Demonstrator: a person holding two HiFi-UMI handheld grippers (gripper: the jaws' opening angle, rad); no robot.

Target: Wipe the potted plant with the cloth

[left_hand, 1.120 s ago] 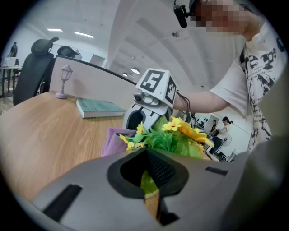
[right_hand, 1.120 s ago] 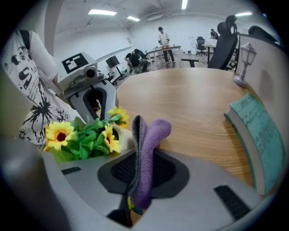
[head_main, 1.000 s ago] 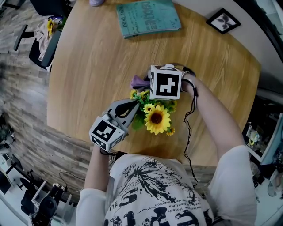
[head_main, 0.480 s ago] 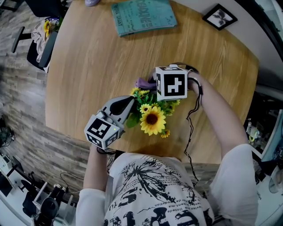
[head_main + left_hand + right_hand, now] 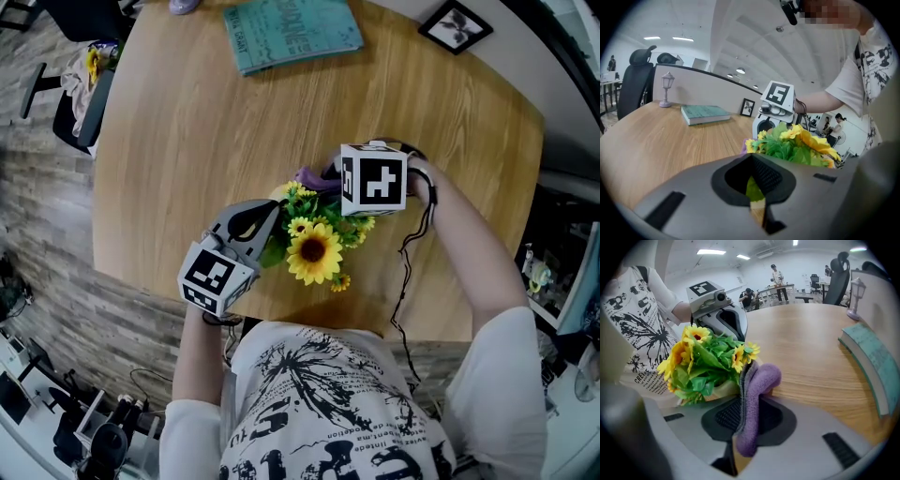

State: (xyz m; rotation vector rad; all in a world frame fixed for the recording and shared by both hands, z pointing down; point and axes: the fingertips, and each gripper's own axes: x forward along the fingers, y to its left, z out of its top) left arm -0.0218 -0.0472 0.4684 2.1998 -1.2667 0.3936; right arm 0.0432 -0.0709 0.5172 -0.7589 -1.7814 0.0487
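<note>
potted plant (image 5: 314, 251): base hidden overhead | cloth (image 5: 314, 176): mostly behind right hand-held gripper (image 5: 743, 437)

**Potted plant** (image 5: 315, 247): artificial arrangement. One large sunflower with a dark centre, several small yellow blooms and dense green leaves. The pot is pale beige and mostly hidden under the foliage. It stands upright on the desk (image 5: 187, 141), lower centre of the head view, near the desk's lower edge. One green leaf on its left side sits between the closed jaws of the left gripper (image 5: 270, 217).

**Cloth** (image 5: 313, 177): purple fleece with a grey inner layer, folded lengthwise. It is clamped between the jaws of the right gripper (image 5: 740, 437). Its free end curls over and lies against the foliage at the plant's upper edge in the head view.
</note>
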